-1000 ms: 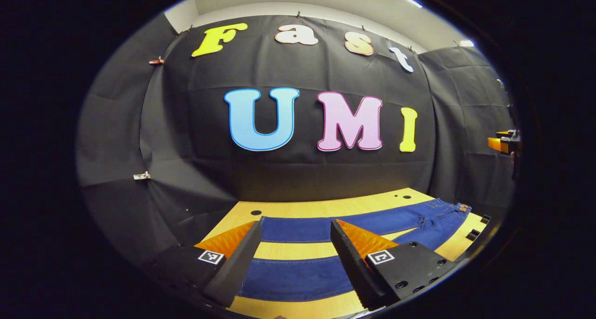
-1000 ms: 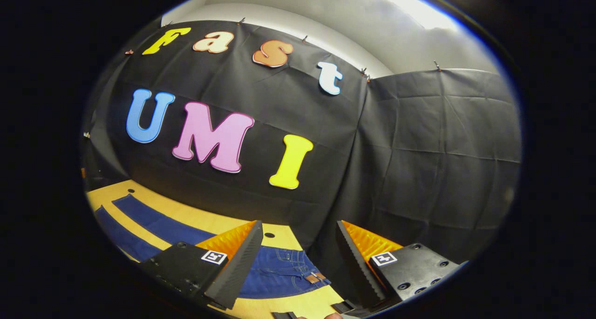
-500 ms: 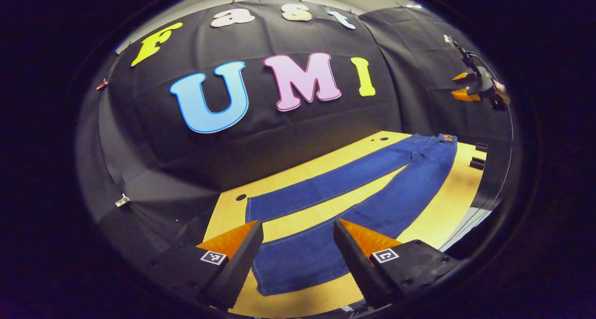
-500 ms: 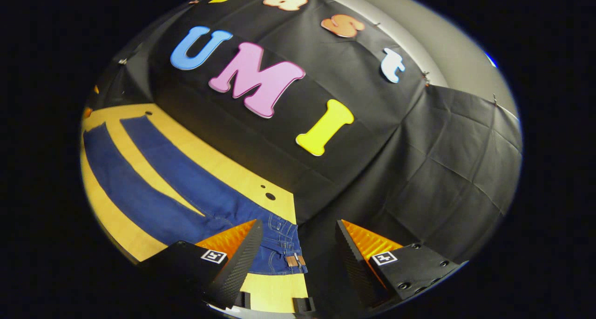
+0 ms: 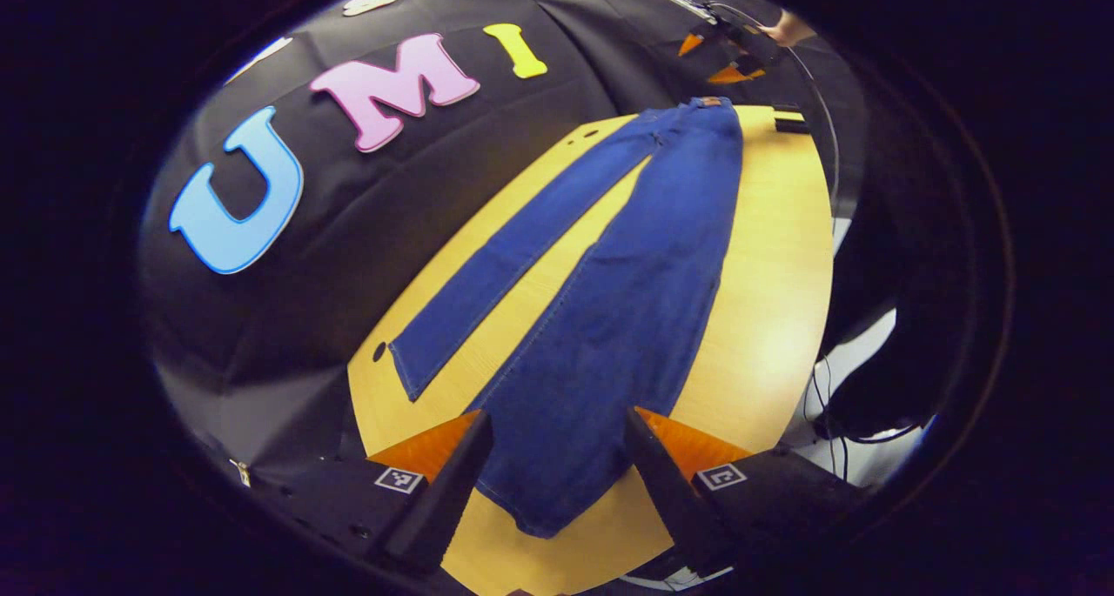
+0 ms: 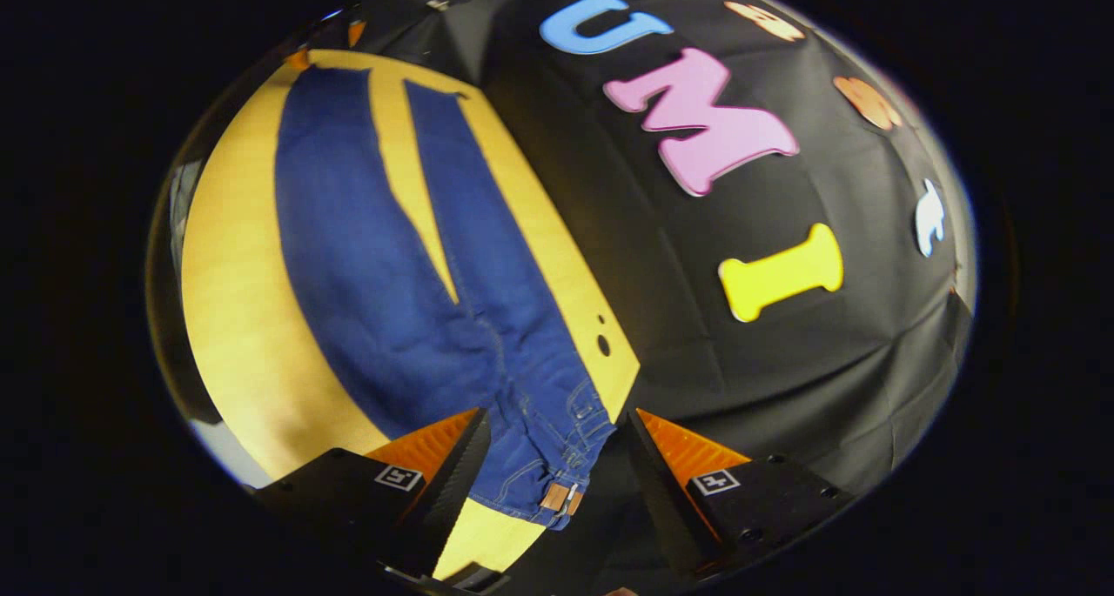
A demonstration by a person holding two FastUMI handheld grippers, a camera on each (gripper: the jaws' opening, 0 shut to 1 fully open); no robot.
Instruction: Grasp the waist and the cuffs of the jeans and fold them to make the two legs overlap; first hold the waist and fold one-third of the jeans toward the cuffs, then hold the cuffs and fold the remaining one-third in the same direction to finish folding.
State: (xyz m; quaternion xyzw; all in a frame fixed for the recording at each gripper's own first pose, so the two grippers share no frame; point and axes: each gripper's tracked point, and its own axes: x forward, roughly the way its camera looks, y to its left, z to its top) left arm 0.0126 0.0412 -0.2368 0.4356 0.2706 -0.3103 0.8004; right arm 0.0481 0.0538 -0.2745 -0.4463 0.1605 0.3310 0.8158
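Note:
Blue jeans [image 5: 627, 283] lie flat along a wooden table [image 5: 766, 265], the two legs spread apart in a narrow V. In the left gripper view my left gripper [image 5: 557, 457] hangs open above the cuff of the nearer leg [image 5: 544, 500]; the other cuff [image 5: 405, 370] lies to its left. At the far end of the jeans the right gripper [image 5: 727, 52] shows, held by a hand. In the right gripper view the jeans [image 6: 374, 283] run away from me and my right gripper [image 6: 557, 457] hovers open over the waist [image 6: 557, 483] with its brown patch.
The table [image 6: 235, 318] has small round holes near its back edge [image 6: 603, 344]. Black cloth walls stand close behind it. Beyond the table's front edge, cables [image 5: 835, 405] lie on a pale floor. A dark block [image 5: 790, 124] sits on the table by the waist.
Both grippers have tilted down and turned toward the jeans: the left now looks along the legs from the cuff end, the right from the waist end. Both stay open.

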